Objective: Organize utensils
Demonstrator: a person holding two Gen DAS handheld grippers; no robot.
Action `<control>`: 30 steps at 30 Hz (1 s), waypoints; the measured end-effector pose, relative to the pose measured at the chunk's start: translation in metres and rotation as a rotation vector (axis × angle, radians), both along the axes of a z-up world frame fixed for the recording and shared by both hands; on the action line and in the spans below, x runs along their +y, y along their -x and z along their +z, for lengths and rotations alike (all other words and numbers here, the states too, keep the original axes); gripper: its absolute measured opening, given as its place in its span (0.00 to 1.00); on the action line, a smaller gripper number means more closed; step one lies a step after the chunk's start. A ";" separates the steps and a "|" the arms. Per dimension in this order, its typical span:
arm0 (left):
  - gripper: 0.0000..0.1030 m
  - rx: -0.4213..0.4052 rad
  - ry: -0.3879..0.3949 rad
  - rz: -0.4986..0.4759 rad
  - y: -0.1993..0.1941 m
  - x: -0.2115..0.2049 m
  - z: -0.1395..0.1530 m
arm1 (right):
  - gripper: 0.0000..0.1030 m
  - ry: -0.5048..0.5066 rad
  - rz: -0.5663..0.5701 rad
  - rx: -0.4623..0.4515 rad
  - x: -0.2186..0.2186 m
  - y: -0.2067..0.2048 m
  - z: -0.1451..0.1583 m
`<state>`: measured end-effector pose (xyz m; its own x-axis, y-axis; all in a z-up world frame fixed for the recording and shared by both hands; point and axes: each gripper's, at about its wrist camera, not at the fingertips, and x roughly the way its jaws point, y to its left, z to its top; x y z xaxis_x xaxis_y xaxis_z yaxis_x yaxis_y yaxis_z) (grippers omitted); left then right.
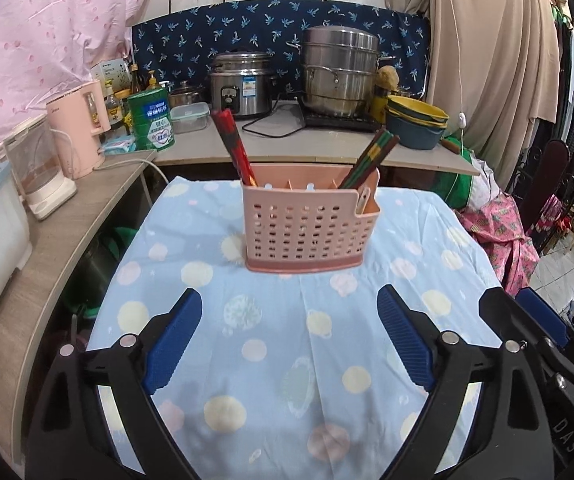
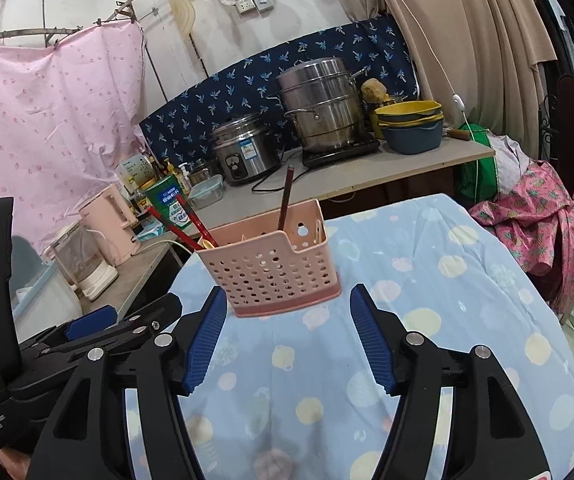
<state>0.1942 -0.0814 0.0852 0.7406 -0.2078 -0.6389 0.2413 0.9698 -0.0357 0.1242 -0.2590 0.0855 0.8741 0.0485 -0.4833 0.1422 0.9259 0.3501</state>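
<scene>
A pink perforated utensil holder (image 1: 307, 224) stands upright on the blue dotted tablecloth (image 1: 271, 360). Red chopsticks (image 1: 233, 144) lean out of its left compartment and dark striped chopsticks (image 1: 369, 158) out of its right one. My left gripper (image 1: 289, 312) is open and empty, held back from the holder. In the right wrist view the holder (image 2: 277, 266) sits just beyond my right gripper (image 2: 285, 312), which is open and empty. Red chopsticks (image 2: 191, 222) and a dark one (image 2: 285, 198) stick out of it. The right gripper (image 1: 527, 320) shows at the left view's right edge.
Behind the table a counter (image 1: 287, 148) holds a rice cooker (image 1: 243, 86), a steel steamer pot (image 1: 341, 72), stacked bowls (image 1: 417, 122) and a green tin (image 1: 151, 120). A pink kettle (image 1: 81, 128) stands on the left shelf. Clothes (image 1: 495, 232) lie at the right.
</scene>
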 end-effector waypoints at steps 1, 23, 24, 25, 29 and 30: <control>0.83 0.004 0.000 0.001 0.004 0.001 -0.002 | 0.61 0.007 -0.001 0.011 0.001 0.005 -0.002; 0.92 0.055 -0.016 0.084 0.045 0.025 -0.043 | 0.83 0.061 -0.025 0.093 0.006 0.052 -0.034; 0.92 0.054 -0.017 0.085 0.045 0.026 -0.043 | 0.83 0.063 -0.028 0.096 0.006 0.052 -0.035; 0.92 0.055 -0.017 0.087 0.045 0.027 -0.044 | 0.83 0.066 -0.029 0.096 0.006 0.052 -0.035; 0.92 0.050 -0.021 0.088 0.045 0.027 -0.044 | 0.94 0.087 -0.026 0.093 0.010 0.050 -0.034; 0.92 0.047 -0.025 0.088 0.045 0.027 -0.044 | 0.94 0.094 -0.024 0.095 0.012 0.050 -0.034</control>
